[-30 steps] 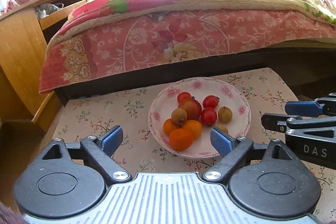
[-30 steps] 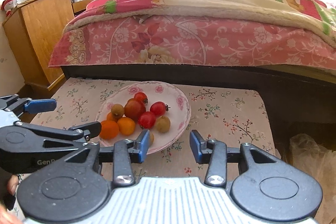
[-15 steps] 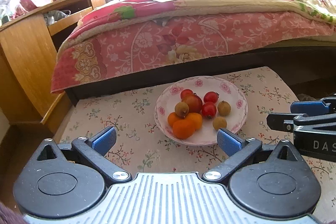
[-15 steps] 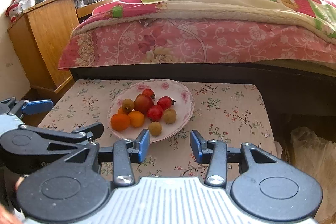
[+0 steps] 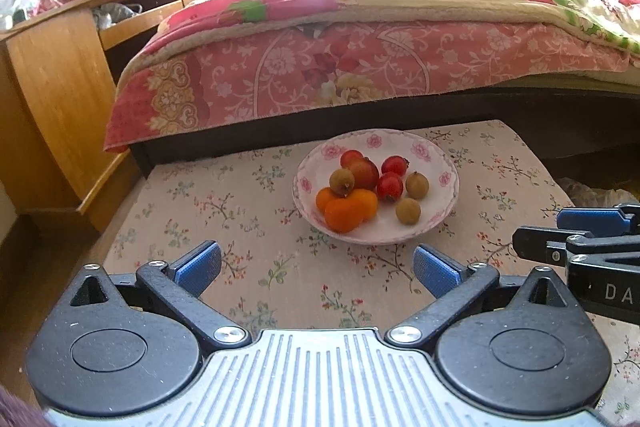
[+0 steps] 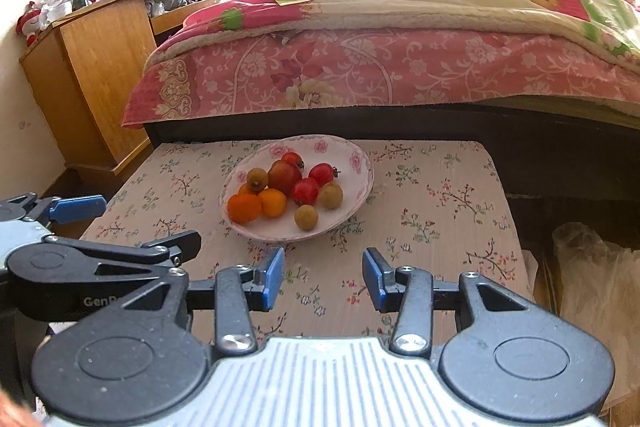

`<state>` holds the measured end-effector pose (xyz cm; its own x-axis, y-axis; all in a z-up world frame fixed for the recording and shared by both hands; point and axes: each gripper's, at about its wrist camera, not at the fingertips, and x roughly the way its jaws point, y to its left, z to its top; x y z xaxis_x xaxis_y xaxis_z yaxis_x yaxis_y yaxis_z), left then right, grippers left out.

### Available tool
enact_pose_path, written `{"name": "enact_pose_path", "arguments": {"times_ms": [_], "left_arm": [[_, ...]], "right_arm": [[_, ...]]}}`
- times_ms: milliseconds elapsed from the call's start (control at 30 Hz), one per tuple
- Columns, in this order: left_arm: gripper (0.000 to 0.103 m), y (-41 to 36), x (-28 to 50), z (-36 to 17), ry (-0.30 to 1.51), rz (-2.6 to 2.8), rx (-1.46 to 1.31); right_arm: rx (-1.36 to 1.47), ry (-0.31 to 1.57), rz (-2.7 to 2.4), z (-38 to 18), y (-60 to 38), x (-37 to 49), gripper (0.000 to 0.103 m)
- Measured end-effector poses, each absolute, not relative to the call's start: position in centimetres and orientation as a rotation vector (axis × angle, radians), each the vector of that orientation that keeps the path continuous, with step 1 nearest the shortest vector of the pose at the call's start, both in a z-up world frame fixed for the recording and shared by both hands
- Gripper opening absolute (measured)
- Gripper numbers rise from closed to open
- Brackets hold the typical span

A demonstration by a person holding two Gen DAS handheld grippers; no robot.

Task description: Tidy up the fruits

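A glossy glazed plate [image 5: 448, 183] sits on matt printed cloth [image 5: 240, 211]; smooth-skinned red fruits [image 5: 390, 186], dull brown ones [image 5: 408, 211]; varnished wood cabinet [image 5: 52, 99]; matt black plastic left gripper [image 5: 316, 269]

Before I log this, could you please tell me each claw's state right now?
Left claw: open wide, empty.
Right claw: partly open, empty.

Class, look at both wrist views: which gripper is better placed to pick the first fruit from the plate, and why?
Probably left. The left gripper stands wide open, pointing at the plate. The right gripper is narrower, its gap aimed right of the plate.
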<state>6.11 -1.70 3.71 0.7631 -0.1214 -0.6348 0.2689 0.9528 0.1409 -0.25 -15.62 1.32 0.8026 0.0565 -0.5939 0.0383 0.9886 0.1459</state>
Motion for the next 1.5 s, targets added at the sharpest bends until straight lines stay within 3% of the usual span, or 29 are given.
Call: {"name": "enact_pose_path", "arguments": {"times_ms": [1500], "left_arm": [[0.103, 0.1, 0.2, 3.8, 0.709, -0.208, 0.207]], "right_arm": [[0.162, 0.654, 0.013, 0.7, -14.1, -6.1, 0.046]]}}
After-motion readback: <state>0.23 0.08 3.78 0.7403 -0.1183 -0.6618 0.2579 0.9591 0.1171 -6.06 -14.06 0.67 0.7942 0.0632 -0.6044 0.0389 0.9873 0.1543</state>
